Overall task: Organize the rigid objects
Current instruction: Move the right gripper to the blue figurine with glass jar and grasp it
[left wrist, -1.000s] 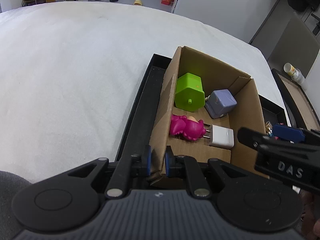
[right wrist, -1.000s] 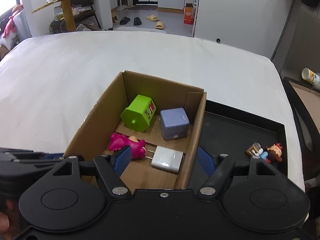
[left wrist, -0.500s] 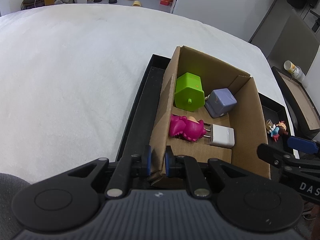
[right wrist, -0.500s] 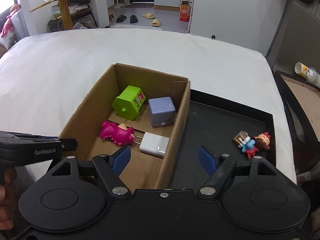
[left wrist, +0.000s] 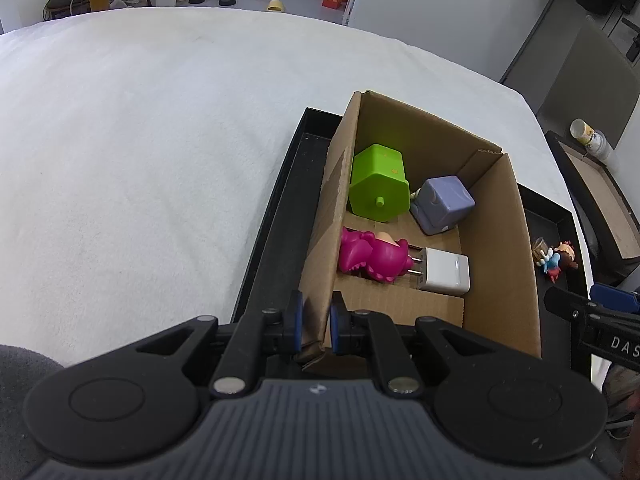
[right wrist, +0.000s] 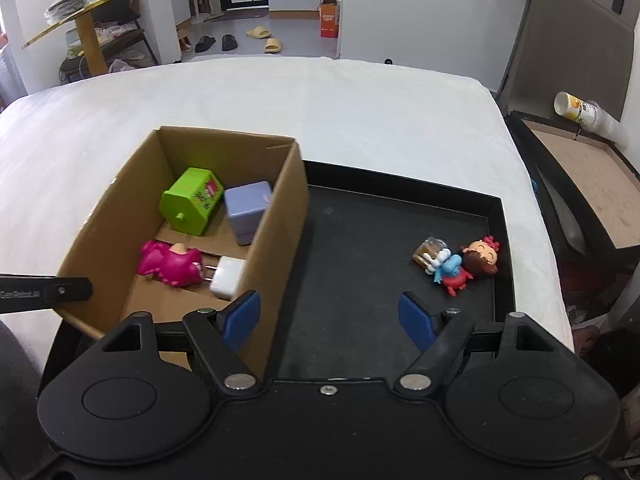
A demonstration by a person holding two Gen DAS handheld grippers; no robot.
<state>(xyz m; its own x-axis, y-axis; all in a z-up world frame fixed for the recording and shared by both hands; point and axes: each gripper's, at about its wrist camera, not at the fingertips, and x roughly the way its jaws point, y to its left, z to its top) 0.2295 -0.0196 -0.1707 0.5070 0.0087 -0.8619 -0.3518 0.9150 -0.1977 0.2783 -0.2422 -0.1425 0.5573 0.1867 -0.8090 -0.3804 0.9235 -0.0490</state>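
Four toys boxed, one doll figure [right wrist: 464, 262] left on the black tray [right wrist: 360, 240].
Left gripper [left wrist: 315, 322] pinches the cardboard box [left wrist: 496, 240] wall, steadying it; right gripper [right wrist: 330, 320] hangs wide and empty. Next, I'd guess, it must reach right and close on the doll.

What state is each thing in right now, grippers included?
left gripper: shut on the cardboard box's near wall.
right gripper: open, holding nothing, over the black tray.
cardboard box: open-topped, sitting in the tray.
green toy: on its side in the box.
purple cube: tilted, in the box.
pink toy: lying in the box.
white charger: lying flat, prongs toward the pink toy.
doll: lying on the tray, outside the box.
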